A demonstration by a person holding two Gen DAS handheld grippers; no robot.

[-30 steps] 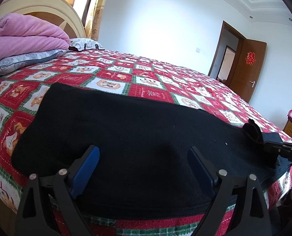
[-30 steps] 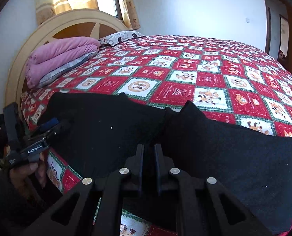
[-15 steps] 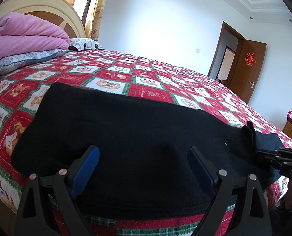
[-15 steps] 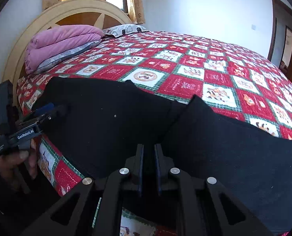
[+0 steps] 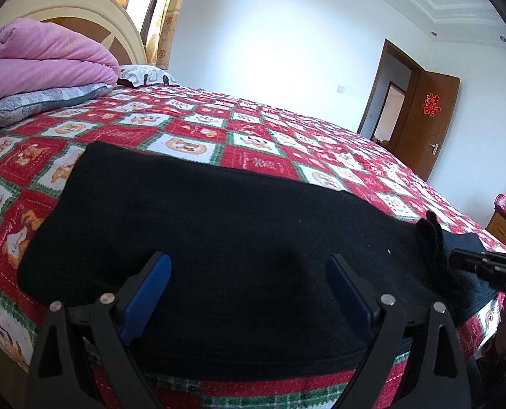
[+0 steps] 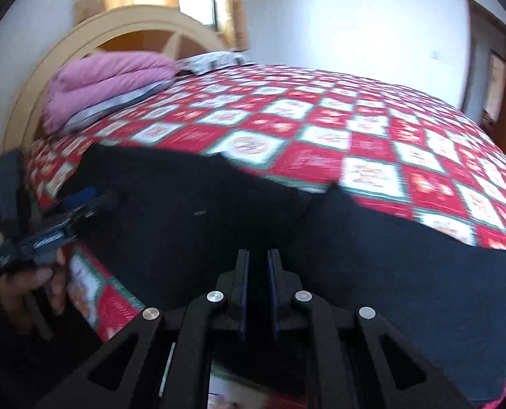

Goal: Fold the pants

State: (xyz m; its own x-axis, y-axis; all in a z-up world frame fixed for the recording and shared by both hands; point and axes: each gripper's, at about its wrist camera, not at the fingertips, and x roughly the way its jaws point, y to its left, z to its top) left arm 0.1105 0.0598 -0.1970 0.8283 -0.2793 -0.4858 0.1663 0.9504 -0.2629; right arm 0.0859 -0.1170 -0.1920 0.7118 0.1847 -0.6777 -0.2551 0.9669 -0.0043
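1. Pants [image 5: 225, 238] lie flat along the near edge of the bed [image 5: 287, 143], within reach for folding.
2. Left gripper [image 5: 249, 283]: fingers wide, hovering over the cloth, holding nothing.
3. Right gripper [image 6: 258, 266]: fingers narrow; whether they pinch the raised fold, I cannot tell.

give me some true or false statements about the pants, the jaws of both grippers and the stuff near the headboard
1. The black pants lie spread on the red patterned quilt. True.
2. The left gripper has its jaws closed. False: its blue pads stand wide apart above the pants.
3. The right gripper has its jaws nearly together. True.
4. A folded green blanket sits by the headboard. False: the blanket is pink.
5. The door is shut. False: it stands open.
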